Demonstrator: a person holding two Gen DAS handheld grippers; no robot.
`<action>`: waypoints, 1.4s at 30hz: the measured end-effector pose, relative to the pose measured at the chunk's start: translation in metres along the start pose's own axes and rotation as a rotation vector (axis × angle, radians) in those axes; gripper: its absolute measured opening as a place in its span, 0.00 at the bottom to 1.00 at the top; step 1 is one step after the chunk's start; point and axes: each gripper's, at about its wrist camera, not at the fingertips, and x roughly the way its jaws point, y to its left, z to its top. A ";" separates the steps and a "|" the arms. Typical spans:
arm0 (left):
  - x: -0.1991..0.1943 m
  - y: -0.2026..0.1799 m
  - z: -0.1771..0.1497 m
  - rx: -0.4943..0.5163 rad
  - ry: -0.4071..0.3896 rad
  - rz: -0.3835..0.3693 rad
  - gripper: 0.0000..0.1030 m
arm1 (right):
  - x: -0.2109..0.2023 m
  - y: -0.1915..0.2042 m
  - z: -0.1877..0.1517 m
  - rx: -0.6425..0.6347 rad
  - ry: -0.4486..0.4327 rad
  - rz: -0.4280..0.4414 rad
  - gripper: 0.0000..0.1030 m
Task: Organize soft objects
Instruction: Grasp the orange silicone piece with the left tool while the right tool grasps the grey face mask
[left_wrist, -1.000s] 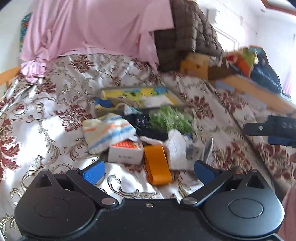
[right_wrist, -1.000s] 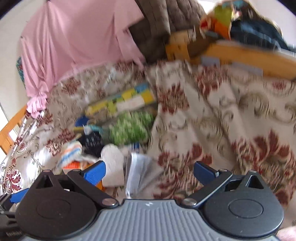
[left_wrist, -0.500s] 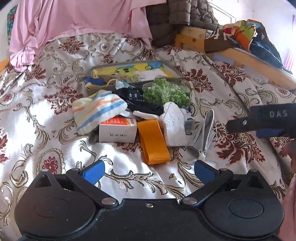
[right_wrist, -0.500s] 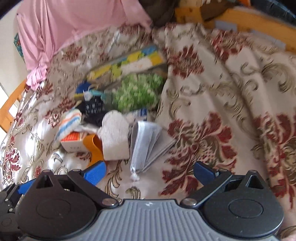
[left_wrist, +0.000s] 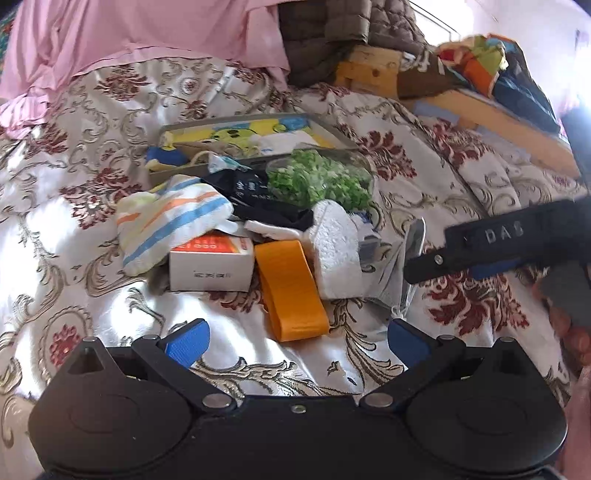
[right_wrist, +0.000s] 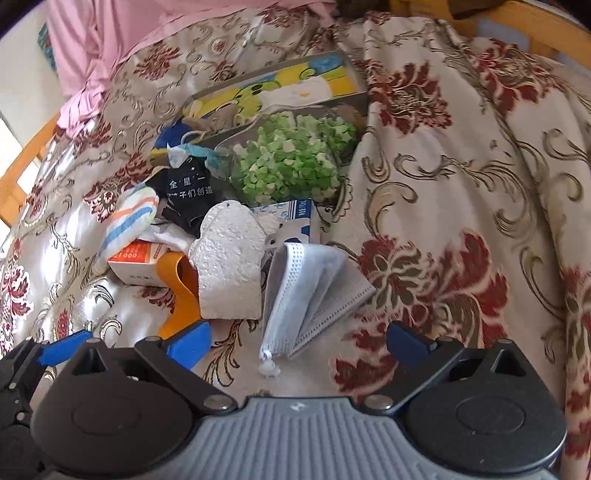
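A heap of small things lies on a floral bedspread (left_wrist: 92, 266). In it are a striped sock (left_wrist: 170, 221), a black cloth with white print (right_wrist: 190, 194), a white textured mitt (right_wrist: 229, 266), an orange band (left_wrist: 291, 291), a stack of grey face masks (right_wrist: 314, 284) and a bag of green bits (right_wrist: 291, 162). My left gripper (left_wrist: 295, 341) is open and empty, just short of the orange band. My right gripper (right_wrist: 297, 341) is open and empty, just in front of the masks; it also shows from the side in the left wrist view (left_wrist: 491, 243).
A white and orange carton (left_wrist: 212, 264) lies under the sock. A flat box with yellow and blue print (right_wrist: 280, 86) lies behind the heap. Pink cloth (left_wrist: 140, 33) and a brown quilted blanket (left_wrist: 332, 29) are piled at the back. A wooden bed rail (left_wrist: 491, 114) runs along the right.
Both grippers have come down and closer to the heap. The right gripper now sits over the masks. Both stayed open.
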 end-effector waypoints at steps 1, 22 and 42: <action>0.004 -0.001 0.000 0.014 0.007 -0.001 0.99 | 0.003 -0.001 0.001 -0.008 0.002 -0.003 1.00; 0.057 -0.022 -0.009 0.177 0.078 0.097 0.65 | 0.050 -0.013 0.012 0.057 0.080 -0.002 0.93; 0.050 -0.019 -0.007 0.092 0.043 0.101 0.42 | 0.049 -0.008 0.010 0.019 0.069 0.028 0.52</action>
